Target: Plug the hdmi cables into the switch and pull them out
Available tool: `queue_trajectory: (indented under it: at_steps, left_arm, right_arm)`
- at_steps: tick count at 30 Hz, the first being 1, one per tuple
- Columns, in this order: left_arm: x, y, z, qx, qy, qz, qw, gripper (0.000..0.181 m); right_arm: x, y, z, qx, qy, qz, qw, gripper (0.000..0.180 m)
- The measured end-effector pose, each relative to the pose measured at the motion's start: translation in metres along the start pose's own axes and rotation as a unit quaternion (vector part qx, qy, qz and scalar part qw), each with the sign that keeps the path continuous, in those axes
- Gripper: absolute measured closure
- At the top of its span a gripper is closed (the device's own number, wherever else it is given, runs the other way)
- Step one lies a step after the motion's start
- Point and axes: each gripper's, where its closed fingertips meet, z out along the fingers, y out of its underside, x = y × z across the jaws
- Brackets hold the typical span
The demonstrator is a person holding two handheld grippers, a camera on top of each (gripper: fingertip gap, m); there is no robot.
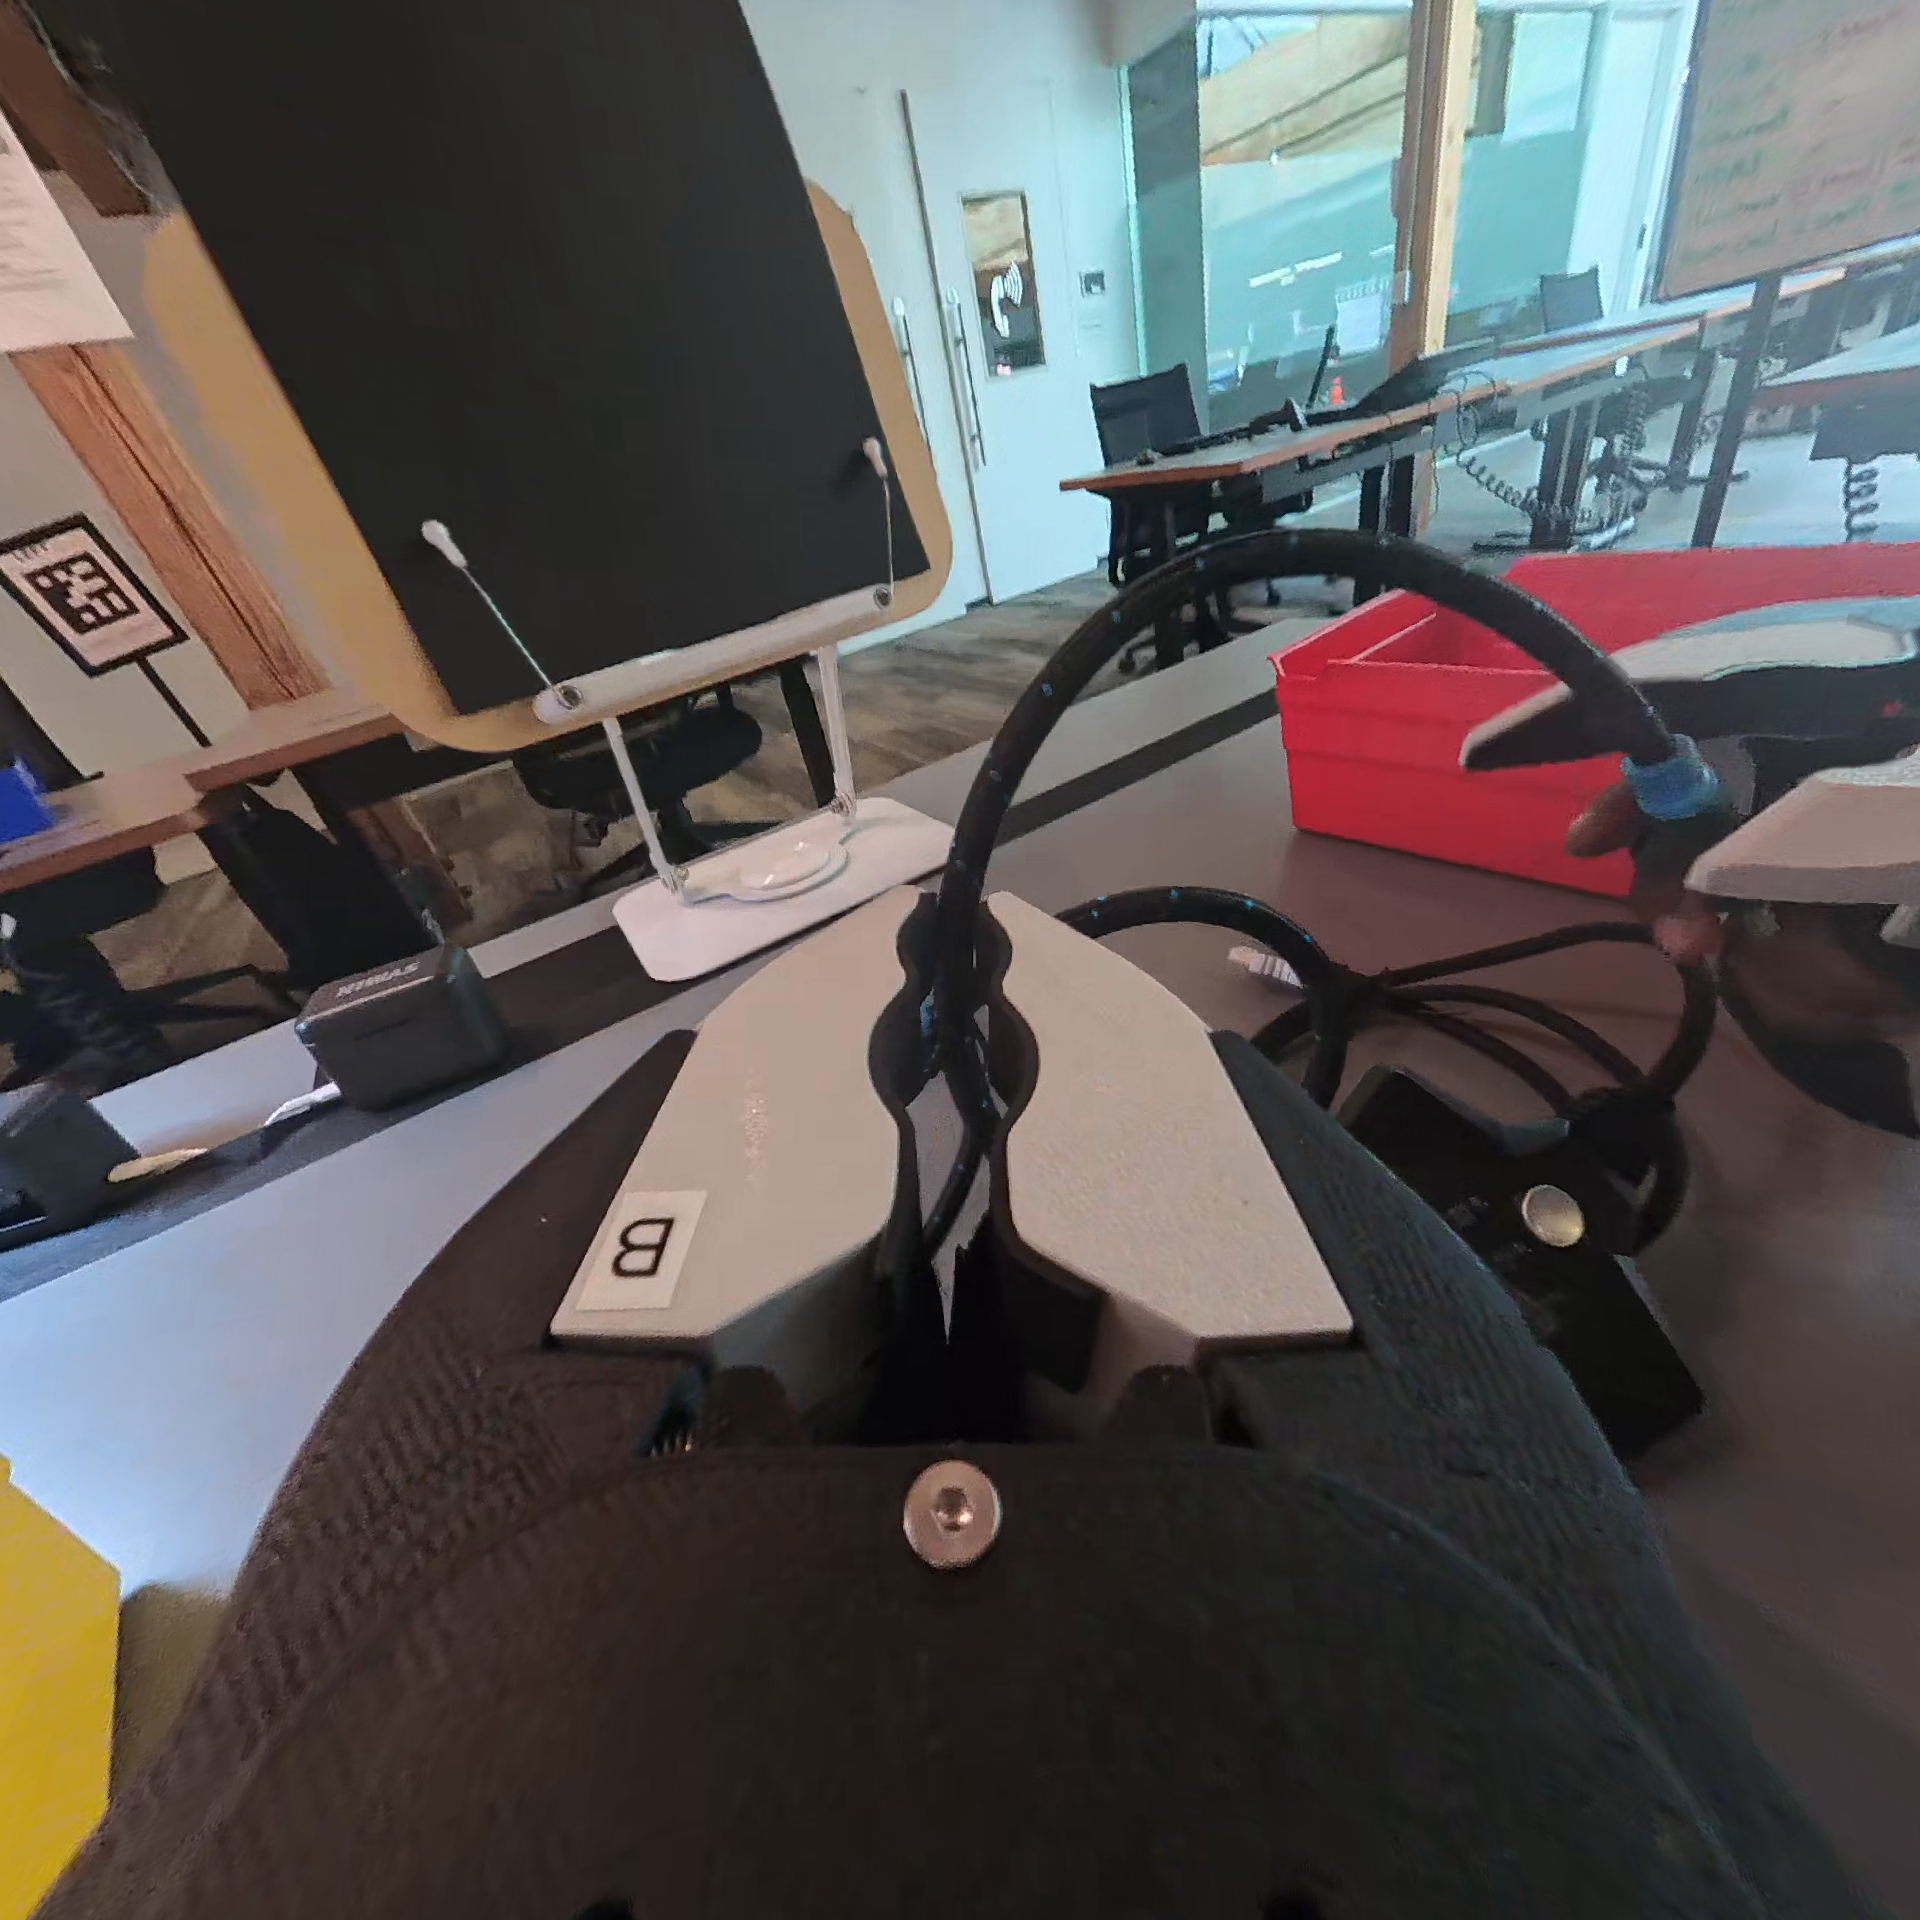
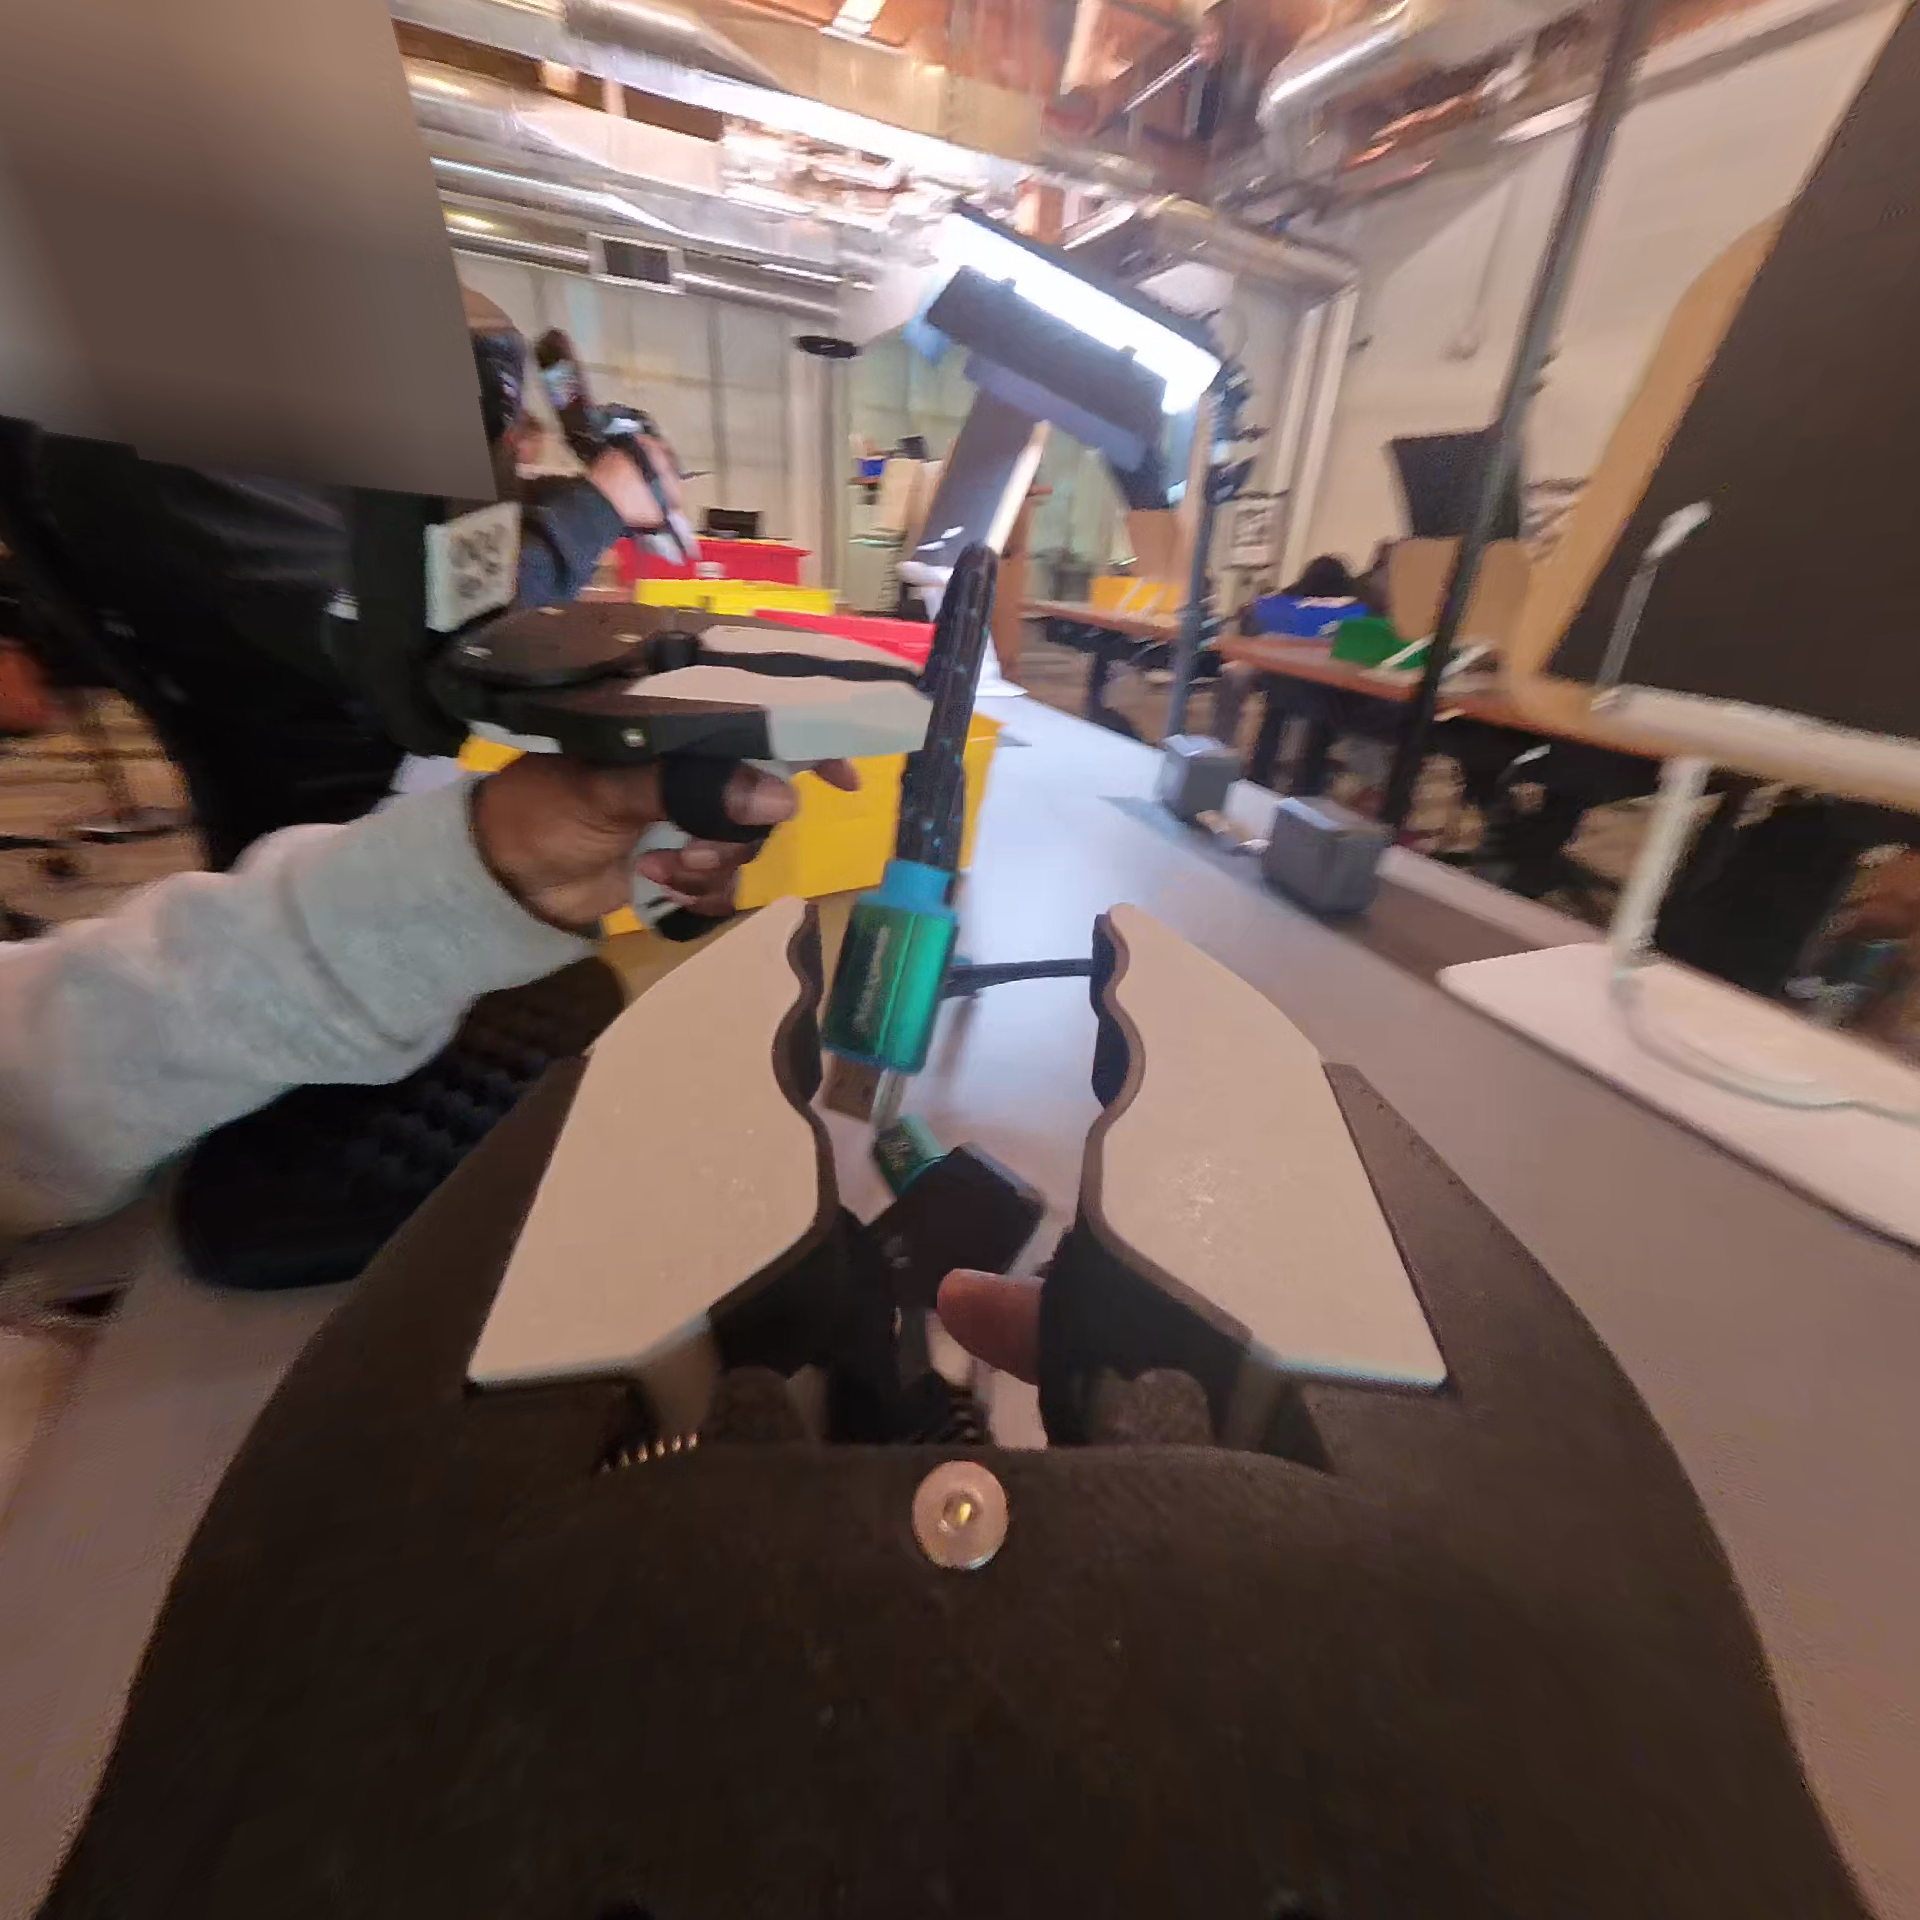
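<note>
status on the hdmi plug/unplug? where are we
Mid-job. Done: not clear from these views. In hand: left gripper is shut on the braided HDMI cable; its teal plug hangs free between the open right gripper fingers, not inserted. Left: seating it in the black switch below, then pulling out.

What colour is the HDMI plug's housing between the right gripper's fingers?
Teal green, on the HDMI plug; the right wrist view shows it best.

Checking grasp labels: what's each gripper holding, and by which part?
Left gripper is shut on the braided HDMI cable, mid-cord. Right gripper is open around its teal plug, holding nothing.
</note>
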Motion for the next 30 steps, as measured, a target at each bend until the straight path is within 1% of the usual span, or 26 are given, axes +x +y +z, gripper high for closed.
queue_trajectory:
  at_steps: [3, 5, 6, 9, 10, 11, 13, 16, 17, 19, 21, 23, 24, 26, 28, 29, 30]
  left_arm:
    - [-0.007, 0.002, -0.003, 0.021, -0.001, -0.024, 0.999, 0.175]
    - [-0.008, 0.001, -0.004, 0.032, 0.002, -0.032, 0.999, 0.175]
    - [-0.008, -0.001, -0.005, 0.037, 0.003, -0.032, 0.999, 0.175]
    - [-0.007, -0.002, -0.005, 0.043, 0.005, -0.025, 0.999, 0.175]
    - [-0.006, -0.001, -0.005, 0.042, 0.005, -0.021, 0.999, 0.175]
    - [-0.005, 0.0, -0.005, 0.041, 0.008, -0.018, 0.999, 0.175]
    - [-0.002, -0.001, -0.004, 0.048, 0.016, -0.021, 0.999, 0.175]
    - [-0.001, -0.006, -0.006, 0.071, 0.023, -0.034, 0.997, 0.173]
    - [0.001, -0.01, -0.008, 0.087, 0.034, -0.045, 0.995, 0.169]
    - [0.003, -0.02, -0.012, 0.122, 0.051, -0.079, 0.988, 0.154]
    - [-0.004, -0.029, -0.017, 0.166, 0.04, -0.115, 0.979, 0.134]
    - [-0.005, -0.04, -0.024, 0.211, 0.049, -0.142, 0.966, 0.13]
    - [0.002, -0.042, -0.026, 0.218, 0.08, -0.161, 0.959, 0.13]
    - [0.033, -0.041, -0.024, 0.196, 0.201, -0.213, 0.936, 0.13]
    - [0.069, -0.038, -0.024, 0.156, 0.33, -0.275, 0.89, 0.13]
    - [0.08, -0.038, -0.024, 0.144, 0.365, -0.3, 0.87, 0.13]
    - [0.086, -0.035, -0.022, 0.134, 0.379, -0.316, 0.86, 0.13]
  right_arm:
    - [-0.017, 0.01, 0.004, -0.024, -0.088, 0.098, 0.991, 0.13]
    - [-0.029, 0.008, 0.005, -0.013, -0.148, 0.166, 0.975, 0.138]
    - [-0.032, 0.004, 0.004, 0.001, -0.165, 0.194, 0.967, 0.144]
    - [-0.031, -0.008, -0.001, 0.045, -0.195, 0.256, 0.946, 0.154]
    - [-0.031, -0.011, -0.003, 0.055, -0.204, 0.27, 0.939, 0.162]
    - [-0.031, -0.013, -0.004, 0.061, -0.212, 0.276, 0.935, 0.166]
    - [-0.032, -0.014, -0.006, 0.058, -0.215, 0.263, 0.939, 0.167]
    - [-0.033, -0.015, -0.006, 0.057, -0.191, 0.188, 0.962, 0.167]
    - [-0.033, -0.016, -0.006, 0.059, -0.178, 0.152, 0.97, 0.168]
    - [-0.031, -0.017, -0.006, 0.052, -0.125, 0.05, 0.99, 0.168]
    - [-0.025, -0.017, -0.006, 0.041, -0.053, -0.081, 0.994, 0.168]
    - [-0.016, -0.017, -0.006, 0.014, 0.024, -0.214, 0.976, 0.168]
    - [-0.013, -0.016, -0.007, 0.0, 0.054, -0.276, 0.96, 0.168]
    - [-0.01, -0.015, -0.007, -0.02, 0.093, -0.369, 0.925, 0.168]
    - [-0.011, -0.01, -0.005, -0.038, 0.107, -0.43, 0.896, 0.168]
    - [-0.014, -0.008, -0.004, -0.041, 0.106, -0.449, 0.886, 0.168]
    - [-0.017, -0.007, -0.004, -0.041, 0.104, -0.465, 0.878, 0.168]
